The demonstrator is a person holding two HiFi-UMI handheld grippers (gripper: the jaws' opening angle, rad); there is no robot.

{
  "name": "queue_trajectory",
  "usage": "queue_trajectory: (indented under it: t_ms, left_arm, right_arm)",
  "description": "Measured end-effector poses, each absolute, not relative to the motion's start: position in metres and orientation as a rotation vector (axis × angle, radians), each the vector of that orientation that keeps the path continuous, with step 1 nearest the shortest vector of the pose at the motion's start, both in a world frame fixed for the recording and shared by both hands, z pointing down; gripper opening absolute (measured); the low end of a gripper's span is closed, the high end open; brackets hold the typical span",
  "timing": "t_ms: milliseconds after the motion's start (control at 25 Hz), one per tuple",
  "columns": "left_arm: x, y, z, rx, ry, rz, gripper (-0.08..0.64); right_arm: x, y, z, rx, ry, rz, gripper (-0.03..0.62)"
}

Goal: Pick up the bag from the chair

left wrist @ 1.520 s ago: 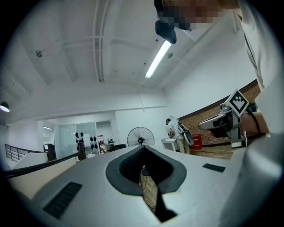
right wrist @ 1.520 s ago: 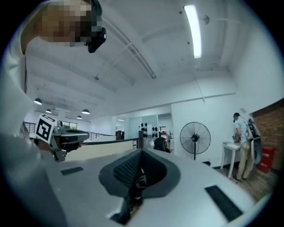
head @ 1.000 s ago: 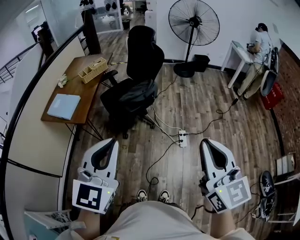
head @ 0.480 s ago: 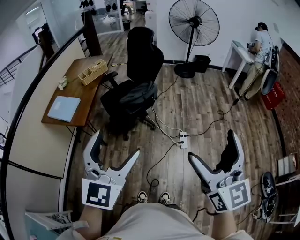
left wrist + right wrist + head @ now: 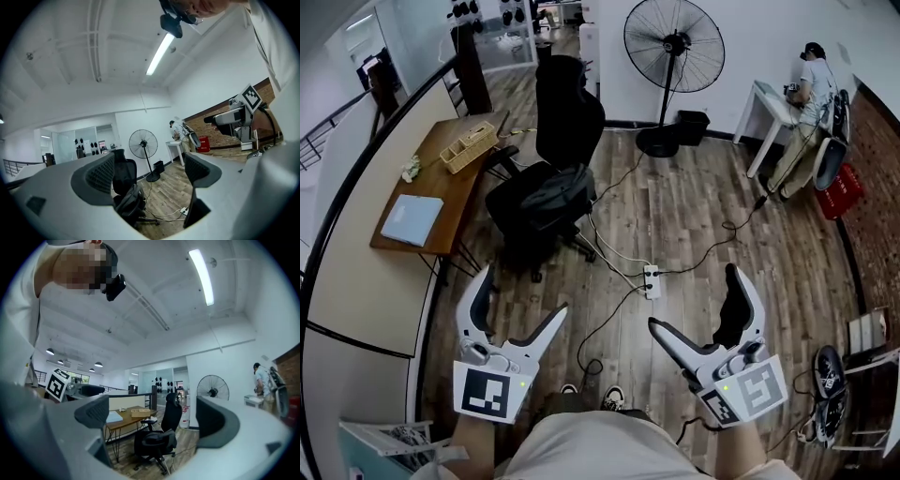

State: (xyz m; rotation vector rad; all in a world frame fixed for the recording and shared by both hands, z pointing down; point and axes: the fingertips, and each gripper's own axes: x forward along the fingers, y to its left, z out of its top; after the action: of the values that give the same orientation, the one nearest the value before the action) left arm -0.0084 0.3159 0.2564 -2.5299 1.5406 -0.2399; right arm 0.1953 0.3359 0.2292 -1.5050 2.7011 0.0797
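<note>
Two grippers, left gripper and right gripper, have just been opening and stand spread wide with nothing between their jaws, both well apart from the dark bag that lies on the seat of the black office chair ahead.
</note>
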Motion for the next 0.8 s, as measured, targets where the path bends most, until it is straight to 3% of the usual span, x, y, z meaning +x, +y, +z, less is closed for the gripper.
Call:
queue_trajectory:
  t_ms: [800]
  left_arm:
    - [0.036,0.275,0.290,-2.500,1.569,-0.232,0.448]
  right_arm:
    - [0.250,0.288,0.271,-1.501,2.723,-0.008,0.552]
